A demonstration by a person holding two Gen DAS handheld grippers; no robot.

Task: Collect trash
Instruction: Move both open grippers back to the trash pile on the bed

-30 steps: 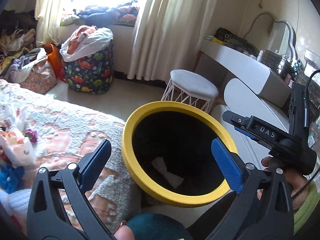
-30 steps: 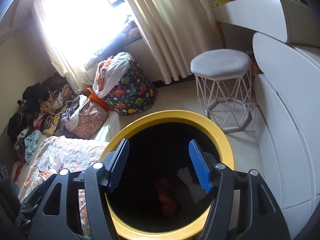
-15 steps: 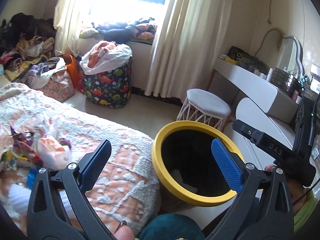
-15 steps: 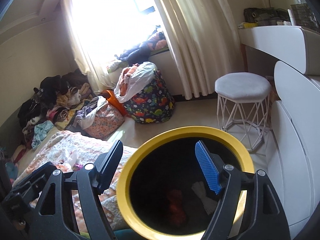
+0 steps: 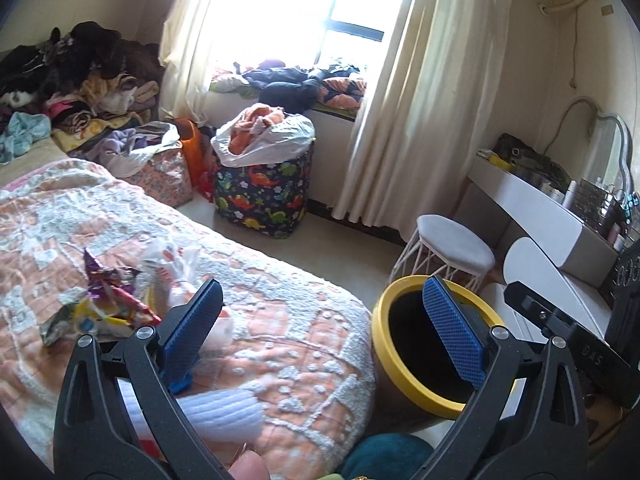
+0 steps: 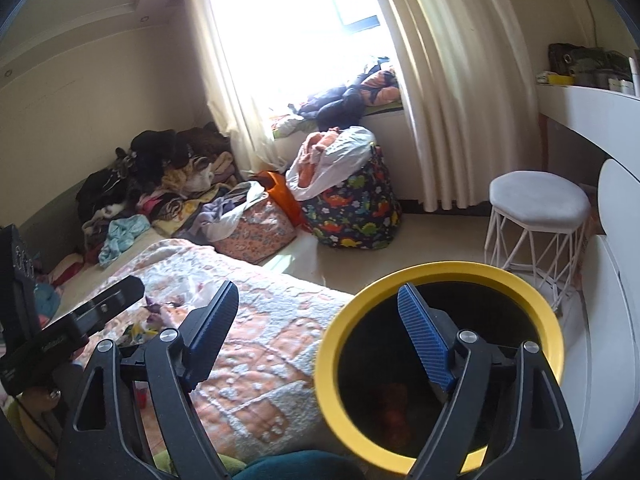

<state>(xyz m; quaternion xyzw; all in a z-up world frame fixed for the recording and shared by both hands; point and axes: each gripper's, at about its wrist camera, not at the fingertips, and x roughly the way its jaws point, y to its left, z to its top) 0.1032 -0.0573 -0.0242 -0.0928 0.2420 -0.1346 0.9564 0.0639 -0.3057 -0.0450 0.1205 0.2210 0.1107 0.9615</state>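
Both grippers are empty. The left gripper stands wide open. The right gripper has just been opening, nothing between its fingers. The wrappers lie on the bed at 9 o'clock of the bin. Risk: crumpled, light wrappers may slip from a shallow pinch, or the fingers may snag the bedspread.

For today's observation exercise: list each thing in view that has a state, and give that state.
Left gripper: jaws open, empty.
Right gripper: jaws open, just widened, empty.
Yellow-rimmed bin: upright, uncovered, something reddish inside.
Snack wrappers: crumpled, on the bedspread.
Dinosaur-print hamper: overfilled.
Curtains: parted.
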